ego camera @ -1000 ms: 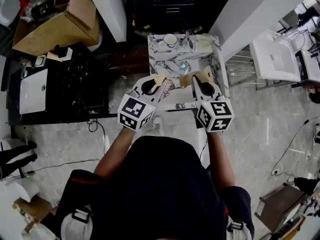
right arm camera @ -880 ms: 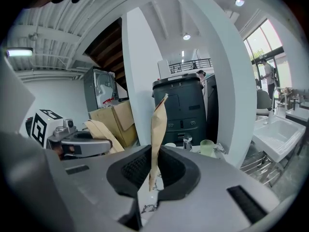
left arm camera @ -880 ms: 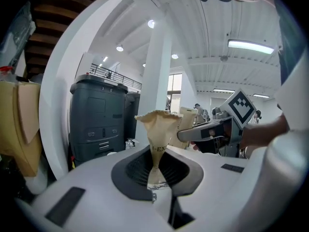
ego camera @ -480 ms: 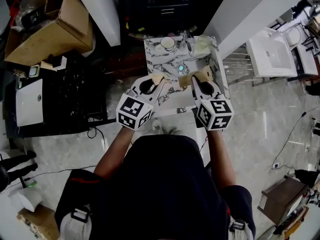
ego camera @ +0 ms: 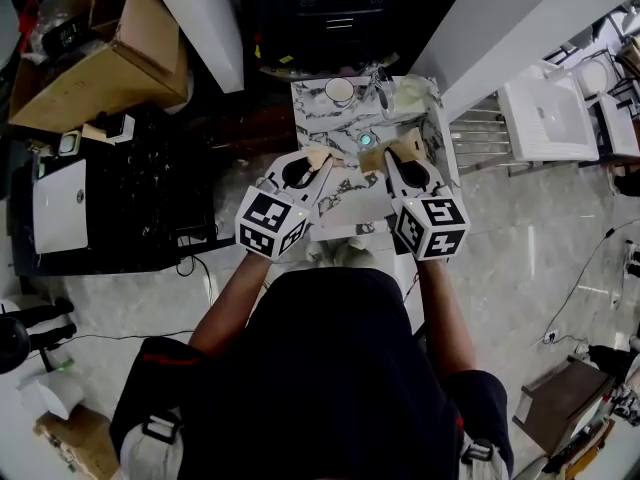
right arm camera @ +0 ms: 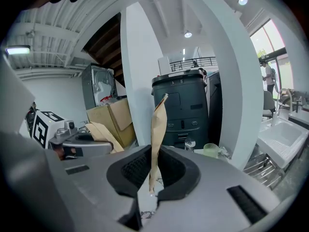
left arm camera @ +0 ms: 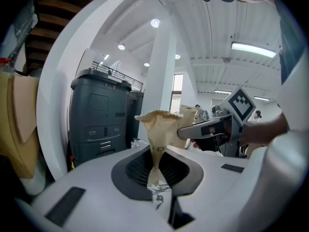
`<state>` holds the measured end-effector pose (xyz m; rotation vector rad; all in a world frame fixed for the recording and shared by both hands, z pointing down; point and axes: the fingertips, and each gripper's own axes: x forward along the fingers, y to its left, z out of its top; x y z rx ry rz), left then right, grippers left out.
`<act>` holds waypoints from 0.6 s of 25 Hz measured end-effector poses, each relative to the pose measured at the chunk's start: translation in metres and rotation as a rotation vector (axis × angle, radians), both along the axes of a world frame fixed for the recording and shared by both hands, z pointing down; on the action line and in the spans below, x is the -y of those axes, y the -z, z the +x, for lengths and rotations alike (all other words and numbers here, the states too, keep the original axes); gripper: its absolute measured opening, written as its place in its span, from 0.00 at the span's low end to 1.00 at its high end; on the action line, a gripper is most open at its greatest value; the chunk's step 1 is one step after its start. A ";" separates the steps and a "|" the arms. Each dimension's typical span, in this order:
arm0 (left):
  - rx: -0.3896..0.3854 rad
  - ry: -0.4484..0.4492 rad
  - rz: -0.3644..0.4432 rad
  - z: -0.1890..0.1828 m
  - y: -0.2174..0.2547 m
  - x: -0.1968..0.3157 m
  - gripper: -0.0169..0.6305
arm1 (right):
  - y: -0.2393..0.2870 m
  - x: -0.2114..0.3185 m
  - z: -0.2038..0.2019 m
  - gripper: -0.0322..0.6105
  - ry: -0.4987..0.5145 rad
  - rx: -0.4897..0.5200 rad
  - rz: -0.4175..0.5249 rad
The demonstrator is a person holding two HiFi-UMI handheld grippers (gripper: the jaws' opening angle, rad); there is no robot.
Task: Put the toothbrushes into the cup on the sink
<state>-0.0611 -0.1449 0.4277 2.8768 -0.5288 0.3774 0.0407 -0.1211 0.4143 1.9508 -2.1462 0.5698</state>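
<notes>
My left gripper [ego camera: 318, 160] is shut on a tan paper-wrapped toothbrush packet [left arm camera: 159, 129] that stands up between its jaws. Beside it, my right gripper [ego camera: 387, 160] is shut on a second tan packet [right arm camera: 158, 127], also upright. Both hover side by side over the basin of the marble-patterned sink [ego camera: 322, 113], near its drain [ego camera: 366, 139]. At the sink's back left stands a white cup [ego camera: 339, 90], beyond both grippers. In the left gripper view the right gripper [left arm camera: 212, 127] shows to the right. In the right gripper view the left gripper [right arm camera: 77, 141] shows to the left.
A faucet [ego camera: 381, 86] and a pale green cup [ego camera: 408, 93] stand at the sink's back right. A dark cabinet [right arm camera: 186, 105] rises behind the sink. A black table [ego camera: 150, 168] and cardboard box [ego camera: 100, 58] lie left; a metal rack [ego camera: 480, 138] and white basins [ego camera: 545, 118] lie right.
Both grippers have edged forward over the sink basin, each still holding its packet.
</notes>
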 end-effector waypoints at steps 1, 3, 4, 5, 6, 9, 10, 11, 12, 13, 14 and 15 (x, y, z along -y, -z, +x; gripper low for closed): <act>0.002 0.004 -0.001 0.001 -0.001 0.002 0.08 | -0.001 0.003 0.001 0.13 0.004 0.003 0.000; 0.006 0.013 -0.004 0.004 -0.002 0.008 0.08 | -0.003 0.009 0.004 0.13 0.011 0.008 -0.003; 0.006 0.016 -0.005 0.007 -0.002 0.011 0.08 | -0.004 0.011 0.007 0.13 0.014 0.010 -0.004; 0.008 0.019 -0.006 0.010 -0.002 0.014 0.08 | -0.004 0.014 0.010 0.13 0.016 0.012 -0.006; 0.010 0.020 -0.006 0.012 -0.003 0.016 0.08 | -0.005 0.017 0.013 0.13 0.018 0.015 -0.007; 0.021 0.031 -0.008 0.019 -0.006 0.024 0.08 | -0.008 0.025 0.021 0.13 0.025 0.024 -0.009; 0.024 0.036 -0.009 0.022 -0.008 0.025 0.08 | -0.010 0.027 0.024 0.13 0.028 0.025 -0.010; 0.028 0.041 -0.010 0.026 -0.010 0.027 0.08 | -0.011 0.029 0.028 0.13 0.030 0.026 -0.013; 0.032 0.048 -0.010 0.029 -0.011 0.030 0.08 | -0.013 0.031 0.031 0.13 0.032 0.030 -0.015; 0.034 0.057 -0.012 0.031 -0.013 0.033 0.08 | -0.015 0.033 0.034 0.13 0.035 0.034 -0.018; 0.035 0.068 -0.015 0.033 -0.014 0.037 0.08 | -0.017 0.035 0.036 0.13 0.037 0.039 -0.022; 0.035 0.078 -0.018 0.034 -0.015 0.041 0.08 | -0.019 0.038 0.039 0.13 0.041 0.043 -0.026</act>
